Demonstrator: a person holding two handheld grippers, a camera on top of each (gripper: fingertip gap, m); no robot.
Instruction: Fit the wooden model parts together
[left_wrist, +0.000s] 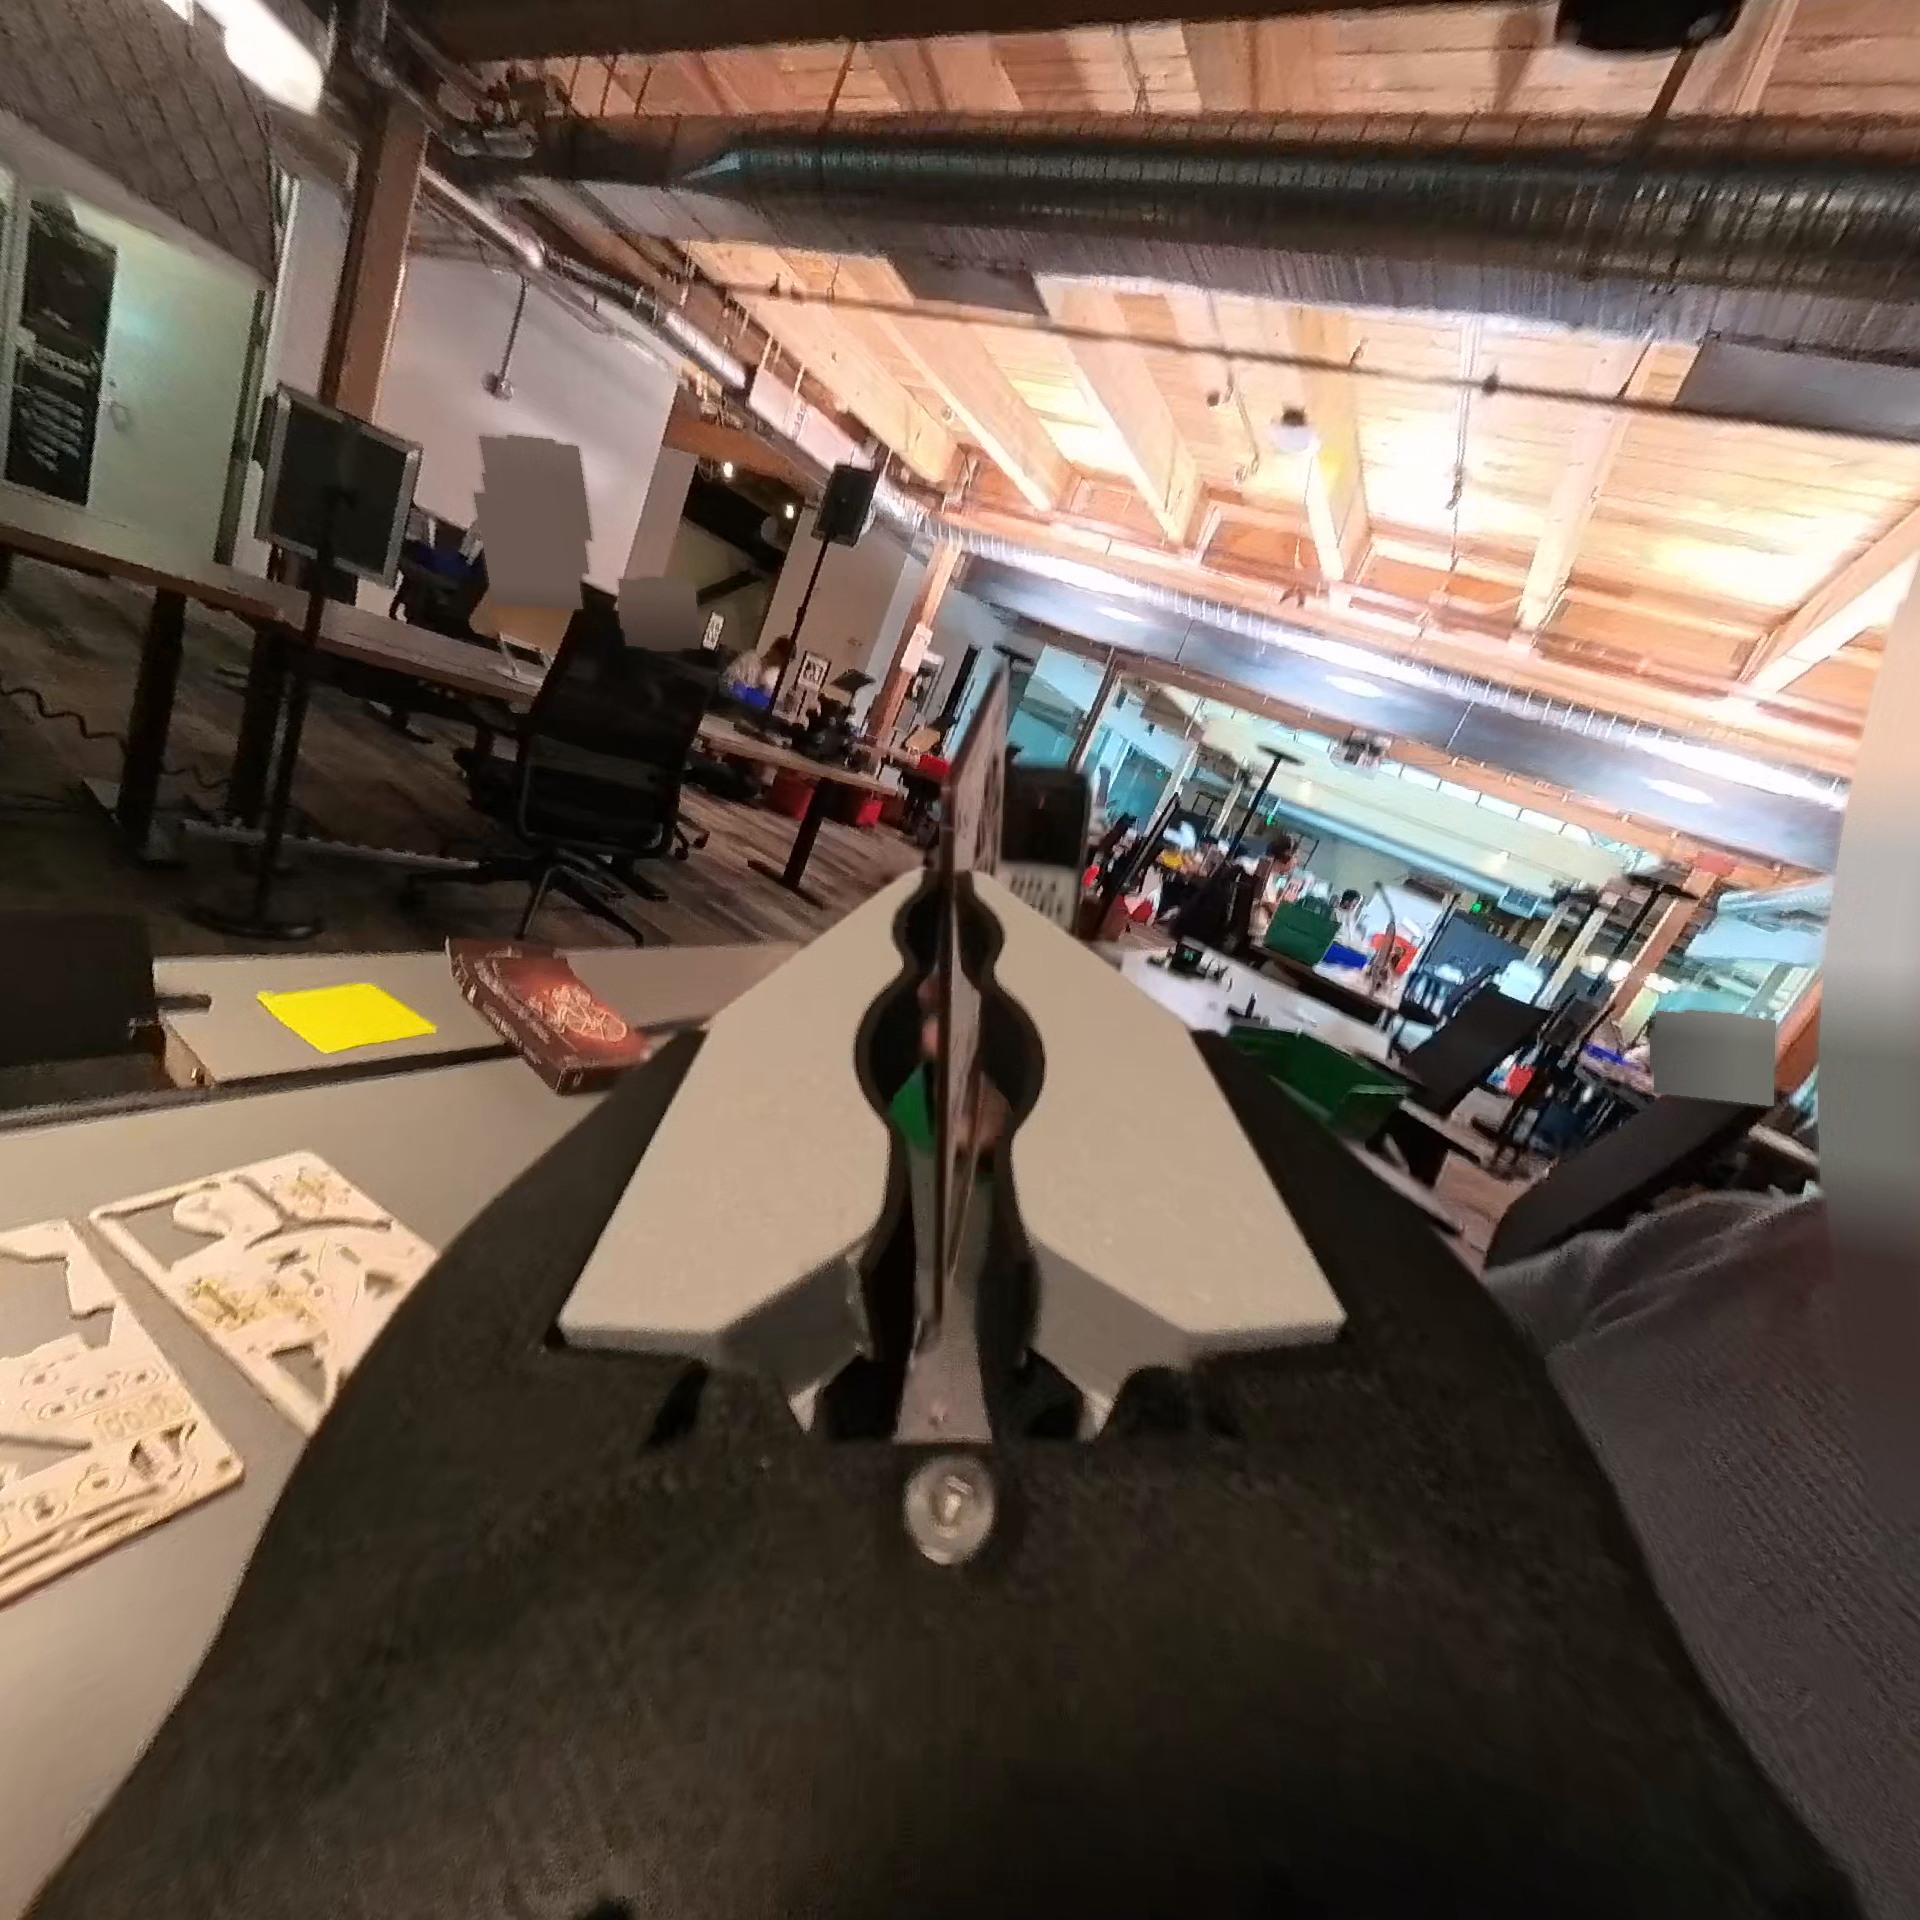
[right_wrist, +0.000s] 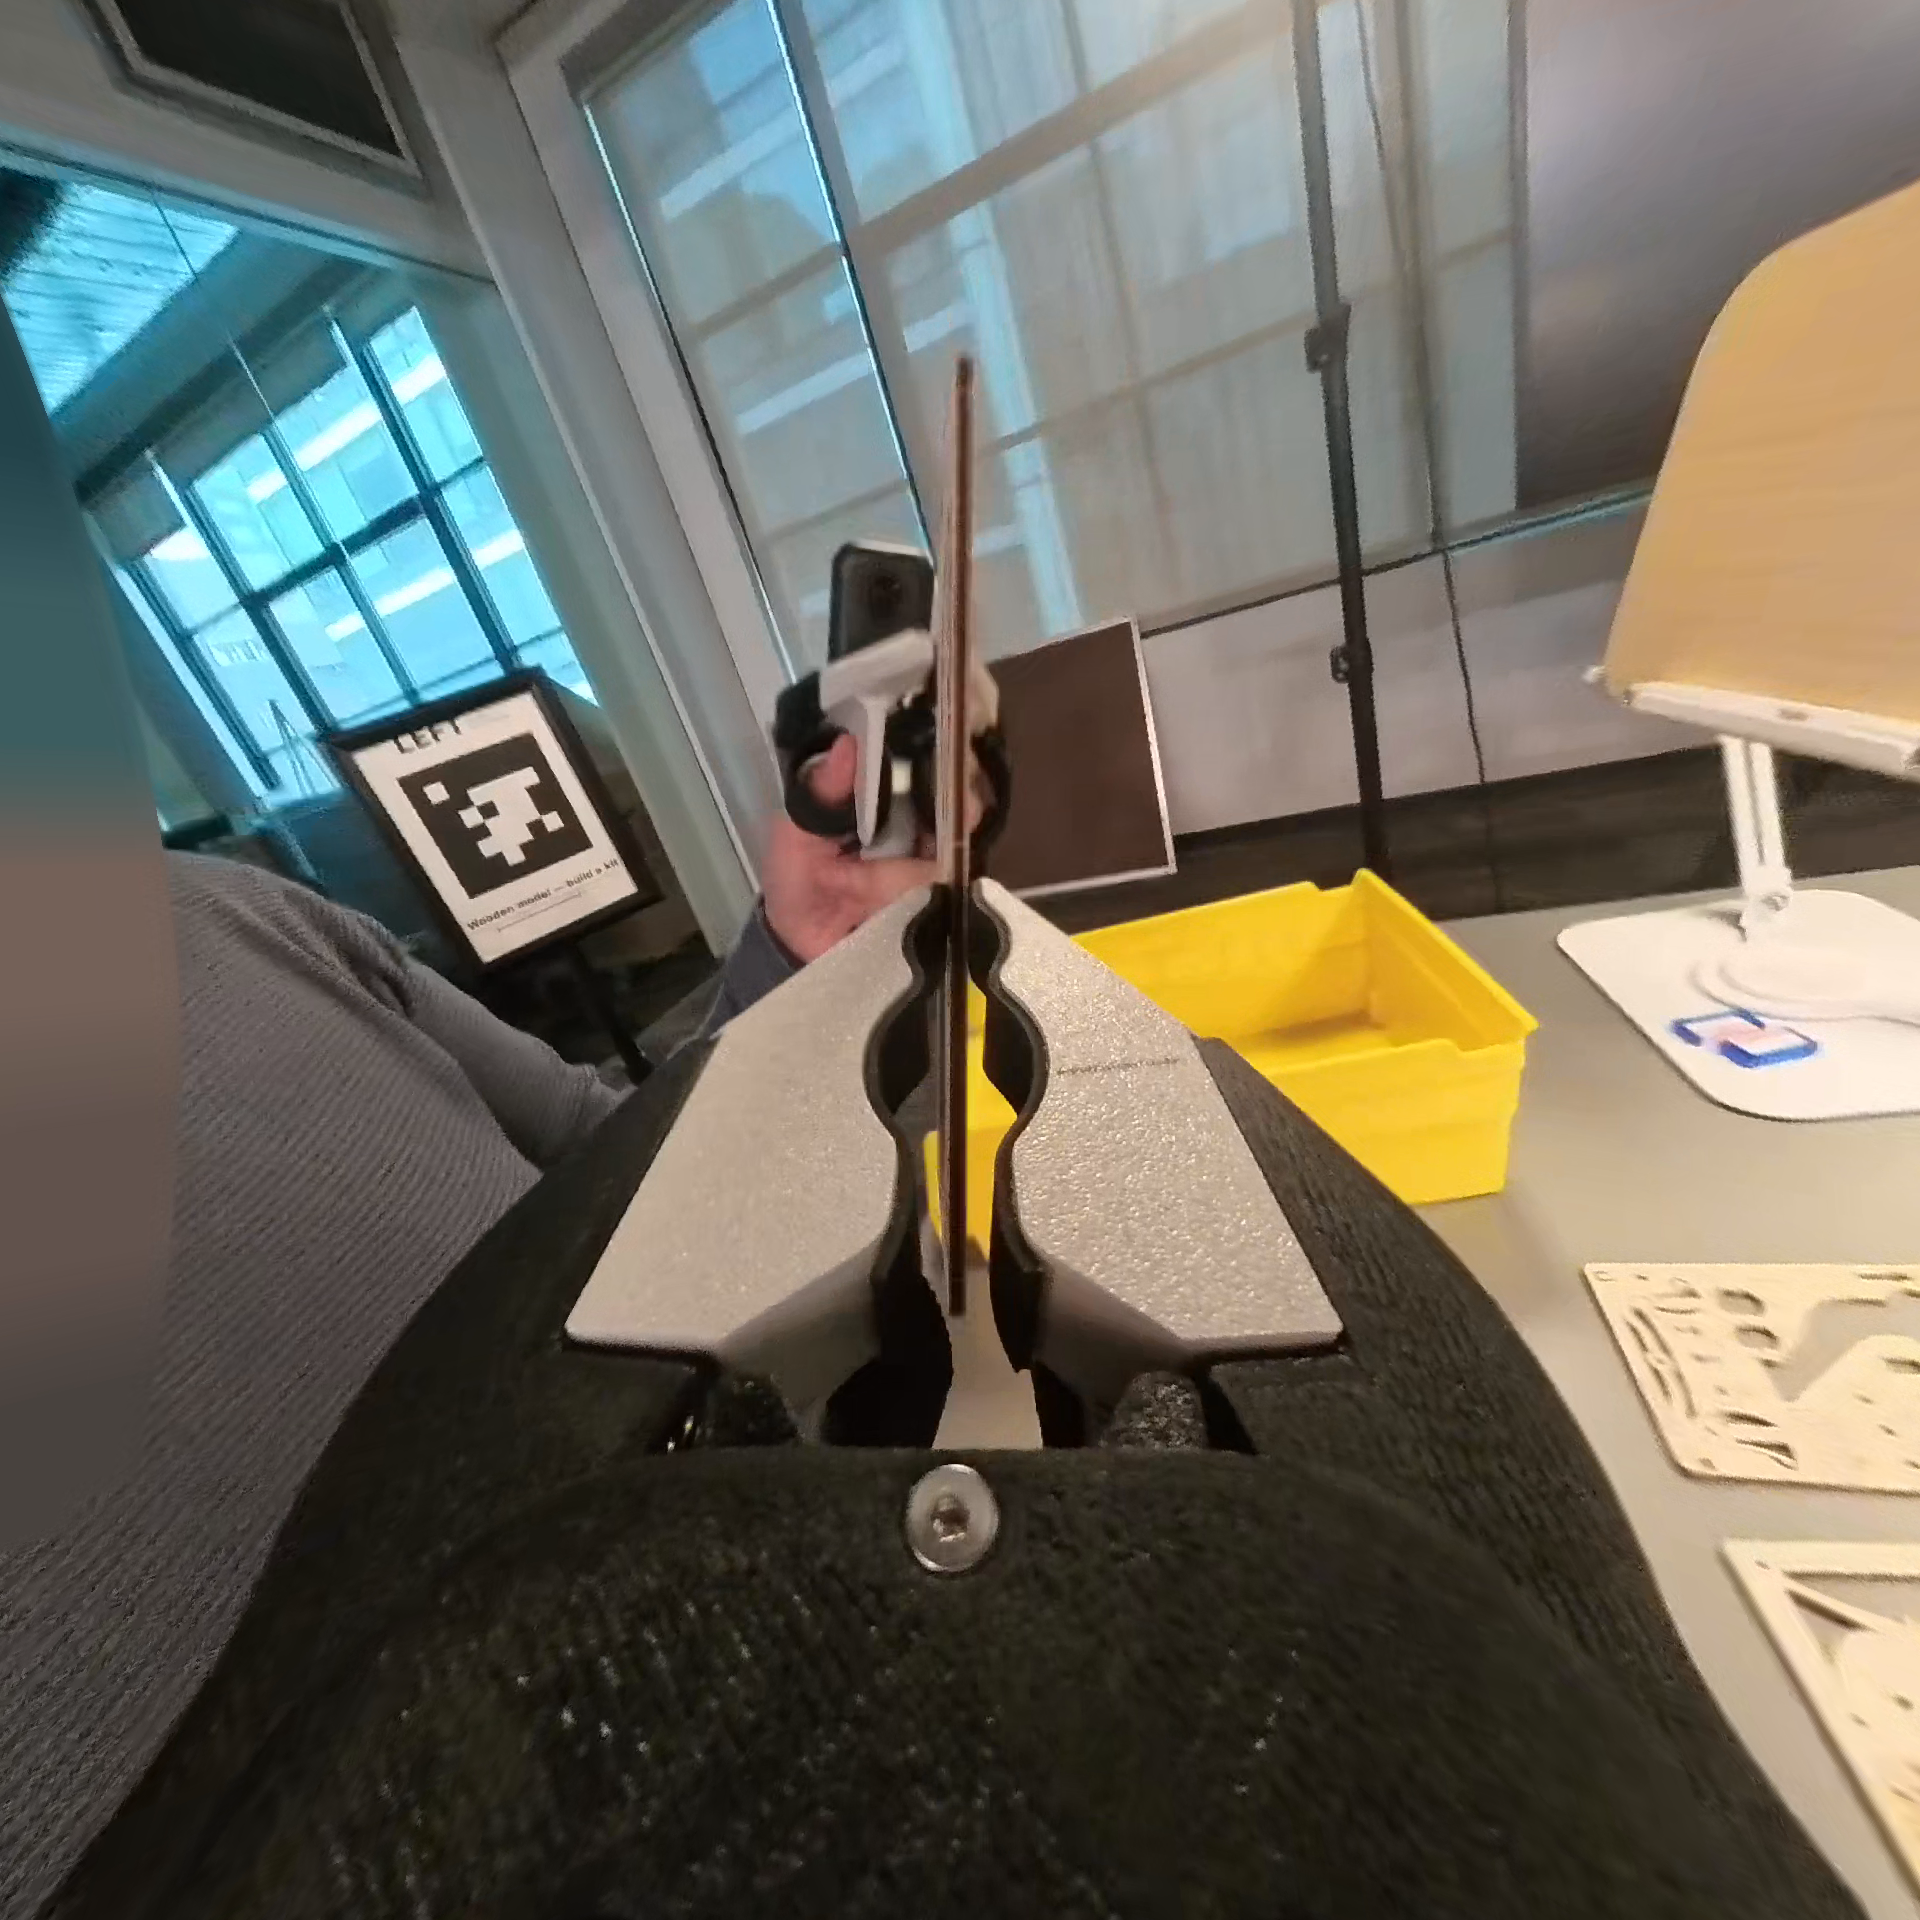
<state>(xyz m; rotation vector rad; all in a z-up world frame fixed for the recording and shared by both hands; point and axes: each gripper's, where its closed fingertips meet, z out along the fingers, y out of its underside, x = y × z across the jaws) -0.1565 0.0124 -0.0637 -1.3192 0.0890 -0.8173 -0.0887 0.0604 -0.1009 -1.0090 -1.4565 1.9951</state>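
Wooden sheet (right_wrist: 954, 831): thin, seen edge-on, upright, held off the table between both grippers. Right gripper (right_wrist: 951, 914) has its grey fingers (right_wrist: 1122, 1143) closed onto the sheet's lower part; the sheet's bottom edge sits deep in the gap between them and its top rises well above the fingertips. Left gripper (left_wrist: 948, 894) is likewise clamped on a thin sheet (left_wrist: 971, 831), edge-on between its fingers (left_wrist: 748, 1143), with the sheet's cut-out face turned slightly to the right of the lens.

Right wrist view only: the other gripper (right_wrist: 914, 727) shows beyond the sheet, white and black, with a hand (right_wrist: 821, 883) around its grip, and it meets the sheet at about mid height. Behind it, a yellow bin (right_wrist: 1403, 1039) sits on the grey table (right_wrist: 1662, 1195), open side up. A white stand (right_wrist: 1766, 935) carrying a pale wooden board is at the far right. Two pale cut-out sheets (right_wrist: 1766, 1371) lie flat at the right edge. A framed marker sign (right_wrist: 499, 810) stands by the windows. A grey sleeve (right_wrist: 312, 1143) fills the left side.

Left wrist view only: two pale punched sheets (left_wrist: 156, 1351) lie flat on the table (left_wrist: 468, 1143) at lower left, overlapping. Further back is a dark brown box (left_wrist: 551, 1008), and just left of it a yellow square (left_wrist: 343, 1016) on a grey board. Open office beyond, motion-blurred: desks, a black chair (left_wrist: 603, 769), a monitor (left_wrist: 338, 499).
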